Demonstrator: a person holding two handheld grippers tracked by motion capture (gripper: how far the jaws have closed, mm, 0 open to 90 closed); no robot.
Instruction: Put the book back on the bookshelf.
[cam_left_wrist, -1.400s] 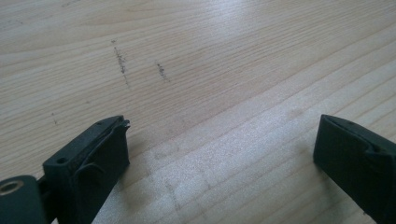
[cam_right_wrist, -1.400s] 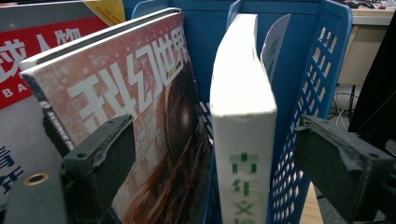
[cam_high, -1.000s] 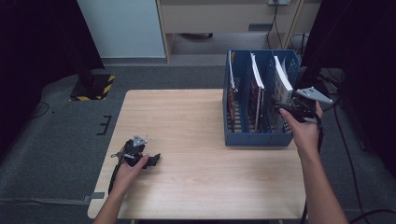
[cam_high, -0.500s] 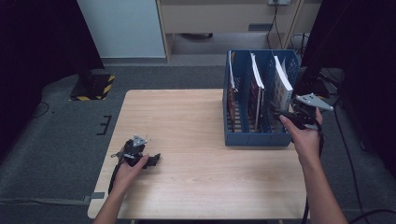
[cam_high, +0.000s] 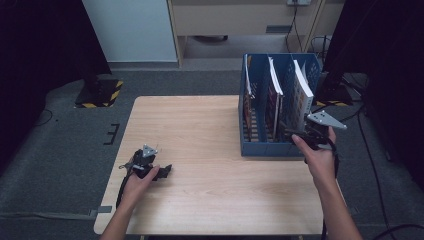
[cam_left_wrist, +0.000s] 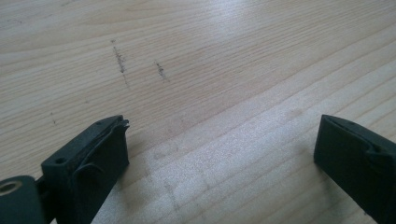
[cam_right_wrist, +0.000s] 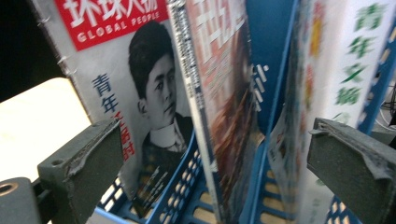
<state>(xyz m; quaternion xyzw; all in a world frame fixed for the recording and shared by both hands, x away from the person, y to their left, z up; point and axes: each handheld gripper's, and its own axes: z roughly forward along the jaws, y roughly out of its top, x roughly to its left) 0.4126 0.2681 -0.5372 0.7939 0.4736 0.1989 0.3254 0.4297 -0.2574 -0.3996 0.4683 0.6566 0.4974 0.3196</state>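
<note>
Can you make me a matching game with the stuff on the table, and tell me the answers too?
Things:
1. blue file rack
2. left hand-held gripper
3. right hand-held gripper
4. magazine with the red title box

Places or states:
A. jaws open above bare wood, near the table's front left
B. stands upright in a rack slot
C. sits at the table's right side
D. jaws open in front of the magazines

Pairs: 1-C, 2-A, 3-D, 4-B

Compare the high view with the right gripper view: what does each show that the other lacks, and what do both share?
High view alone: the whole table, the left hand-held gripper resting on it, both forearms, the floor. Right gripper view alone: readable print, a "Global People" cover with a portrait, and the right hand-held gripper with jaws wide apart. Both: the blue rack holding upright magazines.
</note>
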